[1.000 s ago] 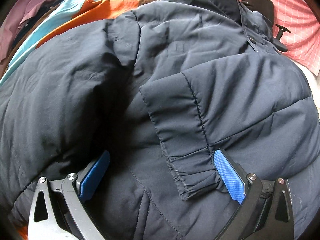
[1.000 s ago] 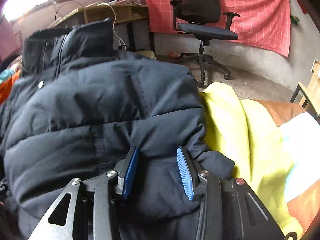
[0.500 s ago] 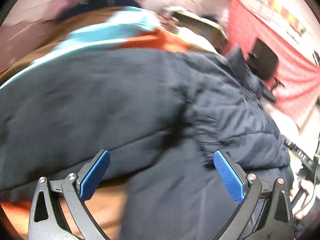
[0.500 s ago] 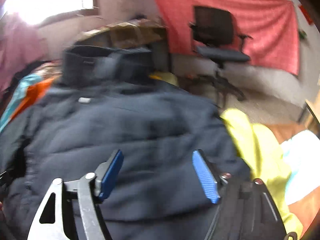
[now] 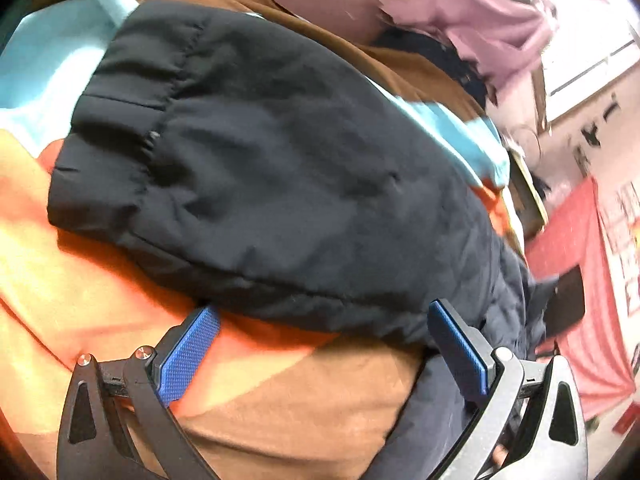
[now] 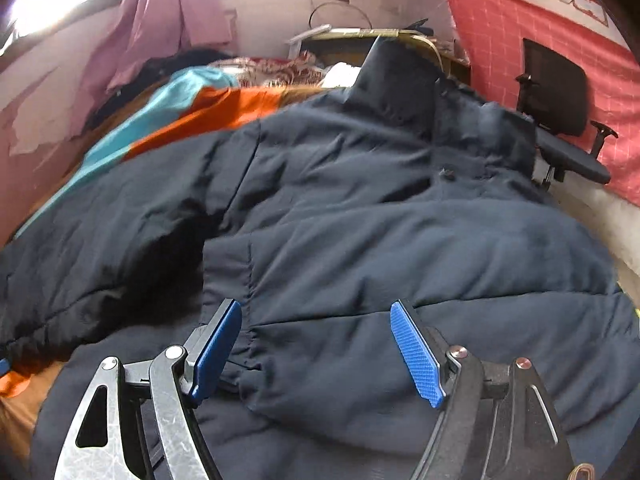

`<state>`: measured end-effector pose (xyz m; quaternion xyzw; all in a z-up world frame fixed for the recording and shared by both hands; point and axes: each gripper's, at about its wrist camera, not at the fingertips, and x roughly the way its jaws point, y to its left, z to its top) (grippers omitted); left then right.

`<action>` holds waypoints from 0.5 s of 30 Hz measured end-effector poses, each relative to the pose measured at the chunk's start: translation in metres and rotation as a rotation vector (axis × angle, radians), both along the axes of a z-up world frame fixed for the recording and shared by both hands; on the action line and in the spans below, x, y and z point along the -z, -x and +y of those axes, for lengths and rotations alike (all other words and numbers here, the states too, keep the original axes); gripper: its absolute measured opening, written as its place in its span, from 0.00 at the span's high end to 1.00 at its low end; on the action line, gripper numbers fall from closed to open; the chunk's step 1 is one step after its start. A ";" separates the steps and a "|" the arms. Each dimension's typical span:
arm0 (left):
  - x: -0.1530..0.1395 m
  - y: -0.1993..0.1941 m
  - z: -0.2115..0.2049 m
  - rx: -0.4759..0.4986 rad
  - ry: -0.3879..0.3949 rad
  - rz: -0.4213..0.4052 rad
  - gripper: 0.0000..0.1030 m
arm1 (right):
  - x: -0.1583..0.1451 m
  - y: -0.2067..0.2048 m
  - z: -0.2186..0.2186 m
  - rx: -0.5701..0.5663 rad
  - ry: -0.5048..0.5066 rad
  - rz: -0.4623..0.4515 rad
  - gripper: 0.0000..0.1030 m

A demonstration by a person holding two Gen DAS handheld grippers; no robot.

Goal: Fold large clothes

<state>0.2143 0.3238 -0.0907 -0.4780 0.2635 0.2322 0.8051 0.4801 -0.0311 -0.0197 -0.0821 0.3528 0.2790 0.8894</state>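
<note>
Jacket: dark navy, padded, lying spread over the bed; it fills most of the right wrist view, collar standing up at the far end.
Sleeve: in the left wrist view a puffed sleeve with a gathered cuff lies across the blanket; where it joins the body is cut off at the right edge.
Folded sleeve: in the right wrist view another sleeve lies across the jacket front, its cuff between the right tongs' pads but not touched by them.
Left tongs: spread wide, nothing pinched; the sleeve's edge sits just past the tips.
Right tongs: spread, having just opened; cloth lies under the gap, not gripped.
Blanket: orange, brown and light blue bands; mostly covered by the jacket.
Bed: its frame and edges hidden under the cloth.
Chair: black office chair past the collar, seat partly hidden by the jacket.
Red cloth: checked, hung on the wall, cut off at the frame edge.
Pink garment: hanging by the bright window; blurred.
Left view overall: tilted and smeared, far room hard to read.
</note>
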 end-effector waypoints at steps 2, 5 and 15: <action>0.004 -0.004 0.006 -0.050 0.009 0.036 0.01 | 0.010 -0.003 0.009 0.004 0.040 -0.013 0.27; 0.008 -0.006 0.014 -0.101 0.019 0.048 0.03 | 0.025 -0.008 0.014 0.017 0.087 -0.007 0.26; 0.004 -0.001 0.010 -0.140 -0.114 0.064 0.89 | 0.038 0.000 0.022 0.015 0.158 -0.058 0.23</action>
